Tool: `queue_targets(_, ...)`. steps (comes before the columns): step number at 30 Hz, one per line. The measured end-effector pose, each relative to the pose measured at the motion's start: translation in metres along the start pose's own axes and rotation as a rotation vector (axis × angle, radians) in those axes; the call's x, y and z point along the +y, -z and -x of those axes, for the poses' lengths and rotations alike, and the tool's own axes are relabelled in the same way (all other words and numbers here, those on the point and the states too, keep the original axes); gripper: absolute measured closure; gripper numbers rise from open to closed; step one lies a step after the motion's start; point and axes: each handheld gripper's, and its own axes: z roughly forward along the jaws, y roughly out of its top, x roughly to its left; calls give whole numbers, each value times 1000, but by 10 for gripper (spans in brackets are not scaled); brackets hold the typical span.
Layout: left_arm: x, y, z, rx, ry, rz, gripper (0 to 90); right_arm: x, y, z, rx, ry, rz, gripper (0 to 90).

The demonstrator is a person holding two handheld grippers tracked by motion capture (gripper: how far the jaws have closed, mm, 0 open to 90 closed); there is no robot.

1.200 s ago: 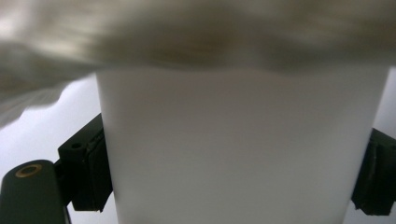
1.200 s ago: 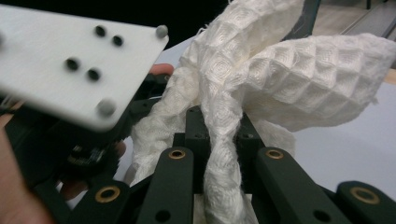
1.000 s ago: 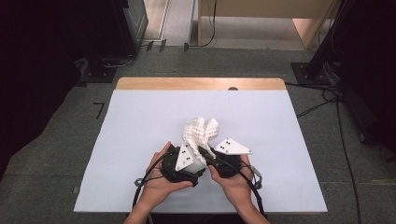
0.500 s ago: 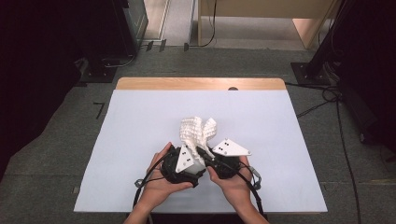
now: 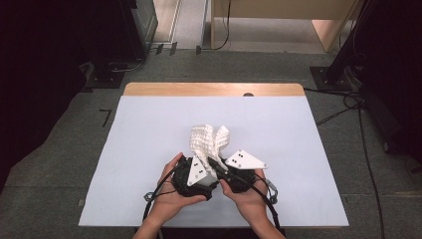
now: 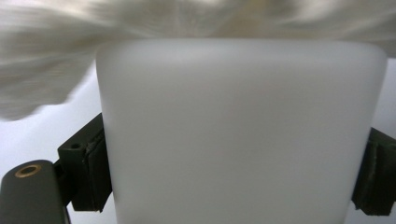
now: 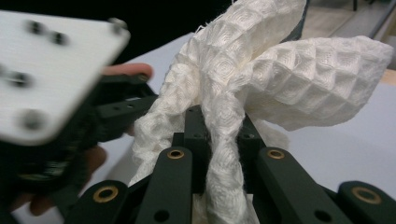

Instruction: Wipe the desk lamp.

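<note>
**Cloth bunched between both grippers, barely shifted**

Table first: we see a wide table under a pale blue-white sheet (image 5: pixel 149 149), its wooden far edge bare. Near our side of it sits the white waffle-weave cloth (image 5: pixel 209 139), gathered into upright folds. Against the earlier high views, the folds have leaned very slightly and both hands have kept their place, so we judge the bunching or folding step is being held, not advanced. The left gripper (image 5: pixel 199 172) is beside the cloth; its own view is blocked by a frosted white block (image 6: pixel 243 135) sitting between its jaws, so whether it pinches anything we cannot tell. The right gripper (image 7: pixel 219 126) has its jaws nearly together, clamped on a twisted strand of cloth.
</note>
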Motion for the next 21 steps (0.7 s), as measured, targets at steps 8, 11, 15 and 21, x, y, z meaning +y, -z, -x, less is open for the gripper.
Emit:
queue_targets(8,-5,1,-14,-26,127,20,86,-8,4,14,-12,-46,-30,806)
queue_targets(11,-2,1,-6,-3,66,12,86,-4,5,4,25,-28,-8,806)
queue_targets(15,-1,0,3,25,3,8,86,0,4,-4,16,18,21,801)
queue_targets(21,-1,0,-1,21,54,10,86,-11,-3,16,-47,-13,-20,800)
